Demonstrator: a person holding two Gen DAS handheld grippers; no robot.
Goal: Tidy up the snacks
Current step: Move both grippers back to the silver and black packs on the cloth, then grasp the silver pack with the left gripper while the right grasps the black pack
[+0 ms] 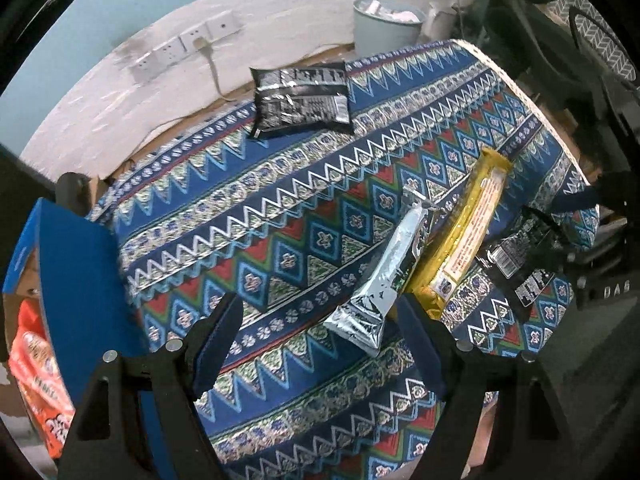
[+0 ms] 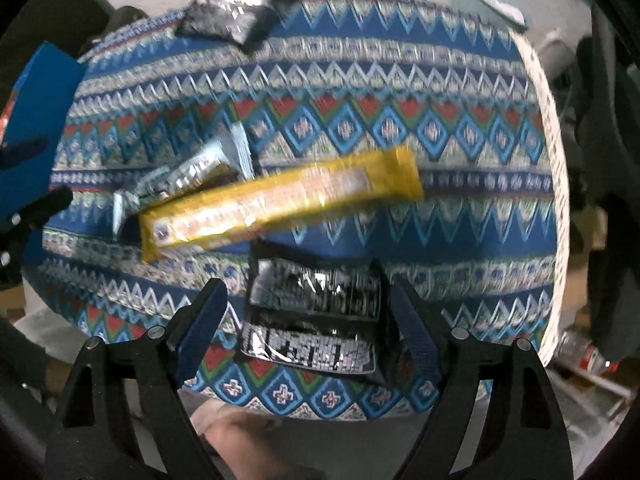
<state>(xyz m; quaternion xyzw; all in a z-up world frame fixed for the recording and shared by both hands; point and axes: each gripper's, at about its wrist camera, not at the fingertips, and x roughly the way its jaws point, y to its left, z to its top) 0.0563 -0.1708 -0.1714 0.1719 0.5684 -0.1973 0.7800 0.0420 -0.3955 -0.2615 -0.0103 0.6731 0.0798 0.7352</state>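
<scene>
On the patterned tablecloth (image 1: 280,216) lie a black snack packet (image 1: 302,98) at the far side, a silver packet (image 1: 384,276), a long yellow packet (image 1: 464,236) and a second black packet (image 1: 520,264) near the right edge. My left gripper (image 1: 320,332) is open and empty, with the silver packet's end just ahead of its right finger. My right gripper (image 2: 308,320) is open, its fingers on either side of the near black packet (image 2: 316,316). The yellow packet (image 2: 280,204), silver packet (image 2: 188,176) and far black packet (image 2: 232,8) lie beyond it.
A blue box (image 1: 76,280) with an orange snack bag (image 1: 36,380) inside stands at the table's left; it also shows in the right wrist view (image 2: 36,112). A pale bin (image 1: 386,24) stands by the wall behind the table. Wall sockets (image 1: 188,46) are on the wall.
</scene>
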